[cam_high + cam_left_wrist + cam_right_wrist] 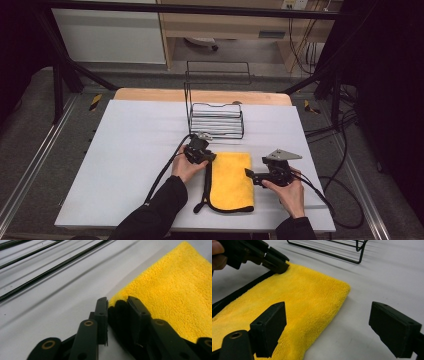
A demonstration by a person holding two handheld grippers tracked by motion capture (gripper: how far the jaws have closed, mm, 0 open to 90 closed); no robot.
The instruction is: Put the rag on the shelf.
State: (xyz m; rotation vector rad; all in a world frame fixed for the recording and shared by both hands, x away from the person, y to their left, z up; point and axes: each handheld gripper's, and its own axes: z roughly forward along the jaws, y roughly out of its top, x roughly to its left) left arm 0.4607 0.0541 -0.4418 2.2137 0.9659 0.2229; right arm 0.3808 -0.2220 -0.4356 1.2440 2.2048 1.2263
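While the folded yellow microfibre cloth point(231, 180) is lying flat on the white tabletop point(130, 150) before the wire rack point(216, 120), the left tool point(117, 305) is pinching its far left corner, and the right tool point(327, 330) is hovering wide open, holding nothing, over its right edge

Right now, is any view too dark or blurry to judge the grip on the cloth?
High view: evenly lit, dark surroundings, the cloth small. Left gripper view: sharp; the cloth corner is a dark patch between the jaws. Right gripper view: bright, its own jaws soft.
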